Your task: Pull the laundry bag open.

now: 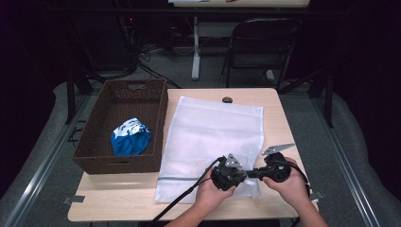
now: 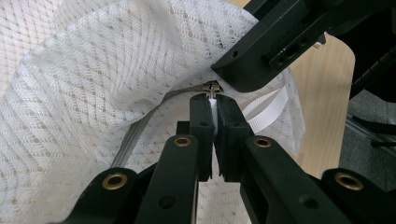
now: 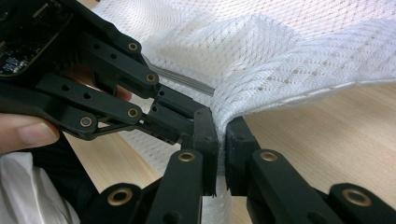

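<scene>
Mesh of a white laundry bag (image 1: 213,137) is seen in the high view lying flat on the table (image 1: 283,123), its near edge just under both grippers. The left gripper (image 1: 243,174) and right gripper (image 1: 253,173) are brought tip to tip over that edge. Well off to the left gripper's left, a brown wicker basket (image 1: 156,118) is seen, with one blue and white bundle of cloth (image 1: 130,137) lying in it.

From the left gripper view, the jaws are seen clenched on a white tab just below the zipper pull (image 2: 212,87), with the grey zipper tape running off down to their left. The other gripper's jaw is set just above and to the right of the pull, and a white ribbon loop (image 2: 268,109) lies right of the jaws.

From the right gripper view, the jaws are seen pinched on a lifted fold of the mesh, with the left gripper just to their left.

The step in hand is judged to be opening the zipper. It is best done if the fabric is kept taut by the right gripper while the pull is drawn straight along the tape, so that no mesh is caught.
</scene>
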